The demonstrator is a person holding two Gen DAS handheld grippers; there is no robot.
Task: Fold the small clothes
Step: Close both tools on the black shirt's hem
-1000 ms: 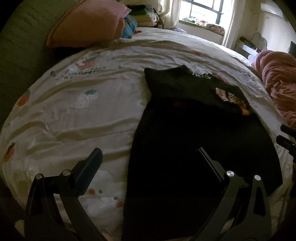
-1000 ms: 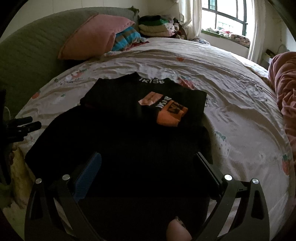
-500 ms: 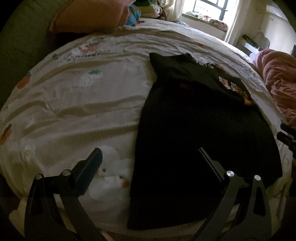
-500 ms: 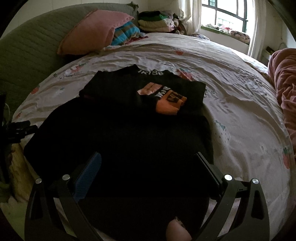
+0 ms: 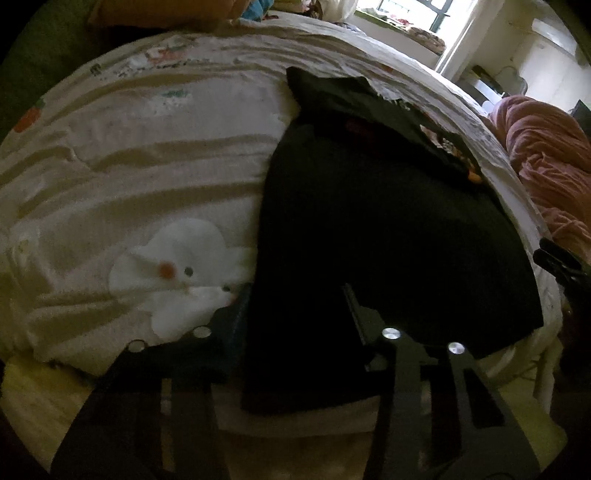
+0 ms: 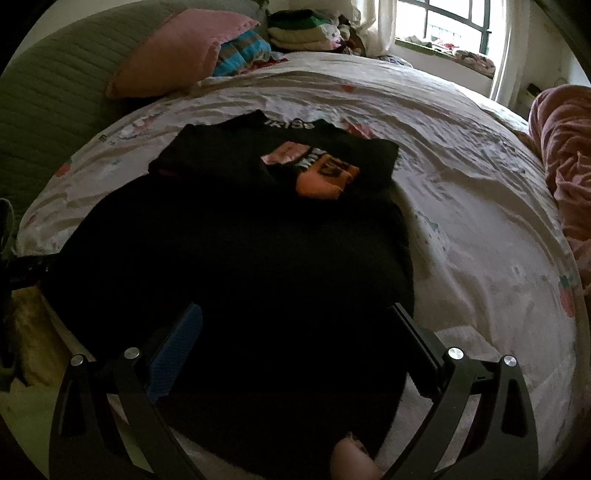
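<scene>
A black garment (image 5: 369,221) with an orange print (image 6: 321,173) lies flat on the cream printed bedsheet (image 5: 129,166), its upper part folded down. My left gripper (image 5: 293,302) is low over the garment's near left corner. Its jaws are closing with that corner's fabric between them, and the pads do not visibly pinch it. My right gripper (image 6: 295,332) stands open above the near hem of the black garment (image 6: 240,240), with cloth below the gap. Each gripper shows at the edge of the other's view: the right gripper (image 5: 557,258) and the left gripper (image 6: 26,266).
A pink pillow (image 6: 177,51) and a stack of folded clothes (image 6: 306,29) sit at the head of the bed by the green headboard (image 6: 48,92). A pink blanket (image 6: 569,166) is bunched at the right. The bed's near edge runs just under both grippers.
My left gripper has dropped toward the garment's near left corner, and its jaws have narrowed from wide open around the fabric. The right gripper has hardly moved.
</scene>
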